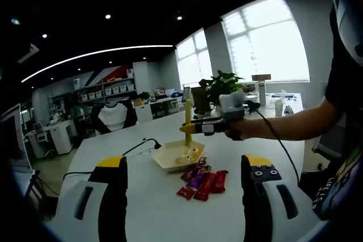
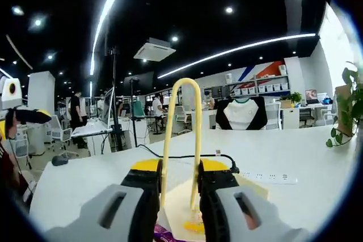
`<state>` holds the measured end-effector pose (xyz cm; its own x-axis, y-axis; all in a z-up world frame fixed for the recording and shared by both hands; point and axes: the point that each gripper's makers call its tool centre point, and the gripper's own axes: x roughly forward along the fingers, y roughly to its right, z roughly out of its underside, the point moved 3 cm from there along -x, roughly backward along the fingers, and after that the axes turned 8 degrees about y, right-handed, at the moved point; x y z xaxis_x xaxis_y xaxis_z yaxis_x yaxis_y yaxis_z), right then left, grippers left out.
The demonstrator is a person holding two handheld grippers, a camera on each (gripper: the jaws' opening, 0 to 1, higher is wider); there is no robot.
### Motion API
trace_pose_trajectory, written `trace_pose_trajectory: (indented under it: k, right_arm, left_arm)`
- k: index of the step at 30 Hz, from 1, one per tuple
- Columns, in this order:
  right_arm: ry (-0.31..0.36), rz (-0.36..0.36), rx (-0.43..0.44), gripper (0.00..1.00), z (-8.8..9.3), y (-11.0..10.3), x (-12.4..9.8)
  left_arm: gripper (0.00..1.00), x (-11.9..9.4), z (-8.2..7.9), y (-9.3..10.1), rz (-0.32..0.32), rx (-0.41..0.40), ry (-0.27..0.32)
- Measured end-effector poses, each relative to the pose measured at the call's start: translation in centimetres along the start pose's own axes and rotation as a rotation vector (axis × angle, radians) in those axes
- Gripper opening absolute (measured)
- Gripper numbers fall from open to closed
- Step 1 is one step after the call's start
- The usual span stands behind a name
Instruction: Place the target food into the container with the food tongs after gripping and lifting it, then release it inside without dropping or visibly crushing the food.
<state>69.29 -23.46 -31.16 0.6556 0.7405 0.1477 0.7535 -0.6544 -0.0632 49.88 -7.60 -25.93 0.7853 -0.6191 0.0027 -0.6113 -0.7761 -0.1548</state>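
Observation:
Yellow food tongs [image 2: 181,134] stand with their loop up, and my right gripper [image 2: 178,175] is shut on their two arms. The tongs' tips reach down into a pale shallow dish [image 2: 176,211] beside a small yellow wrapped sweet [image 2: 195,226]; whether the tips hold it I cannot tell. From the other side, the right gripper [image 1: 198,127] holds the tongs [image 1: 187,118] upright over the dish [image 1: 167,157]. Red and purple wrapped candies [image 1: 203,182] lie on the table in front of the dish. My left gripper [image 1: 185,168] hovers near the table's front, open wide with nothing between its fingers.
A black cable [image 2: 187,156] and a white power strip [image 2: 272,178] lie behind the dish. A potted plant [image 1: 222,86] and a cup [image 1: 278,107] stand at the table's far end. A person's forearm [image 1: 295,123] reaches in from the right. Chairs stand beyond the table.

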Motion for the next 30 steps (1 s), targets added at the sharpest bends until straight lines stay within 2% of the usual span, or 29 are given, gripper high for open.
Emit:
trace_pose_trajectory:
  k: [4, 6, 14, 17, 19, 21, 24, 26, 28, 30]
  right_arm:
    - [-0.015, -0.029, -0.042, 0.21, 0.3, -0.8, -1.4]
    - [-0.019, -0.051, -0.026, 0.21, 0.5, -0.9, -1.7]
    - [-0.025, -0.059, -0.019, 0.21, 1.2, -0.6, -3.8]
    - [-0.002, -0.083, -0.014, 0.22, 1.0, -1.3, -4.6]
    - [0.015, -0.120, -0.018, 0.22, 0.8, -1.8, -5.0]
    - [0.043, -0.167, 0.014, 0.22, 0.6, -2.5, -5.4]
    - [0.036, -0.205, -0.009, 0.22, 0.8, -2.9, -5.8]
    - [0.037, -0.246, 0.026, 0.22, 1.2, -3.2, -6.2]
    - [0.010, -0.278, 0.057, 0.23, 1.9, -3.6, -6.6]
    - [-0.009, -0.295, 0.050, 0.22, 2.5, -3.7, -6.8]
  left_arm:
    - [0.87, -0.1, 0.1, 0.4, 0.005, 0.002, -0.002]
    - [0.88, -0.1, 0.1, 0.6, 0.009, 0.000, -0.001]
    - [0.88, -0.2, 0.2, 0.9, 0.023, 0.007, -0.010]
    - [0.88, -0.1, 0.3, 1.2, 0.029, 0.013, -0.013]
    - [0.88, -0.1, 0.3, 1.3, 0.030, 0.018, -0.013]
    - [0.88, 0.0, 0.2, 1.5, 0.035, 0.012, -0.011]
    - [0.88, 0.2, 0.2, 1.5, 0.040, 0.015, -0.010]
    - [0.88, 0.3, 0.2, 1.5, 0.043, 0.018, -0.011]
    - [0.88, 0.3, 0.1, 1.5, 0.044, 0.023, -0.013]
    - [0.88, 0.3, 0.1, 1.5, 0.044, 0.026, -0.015]
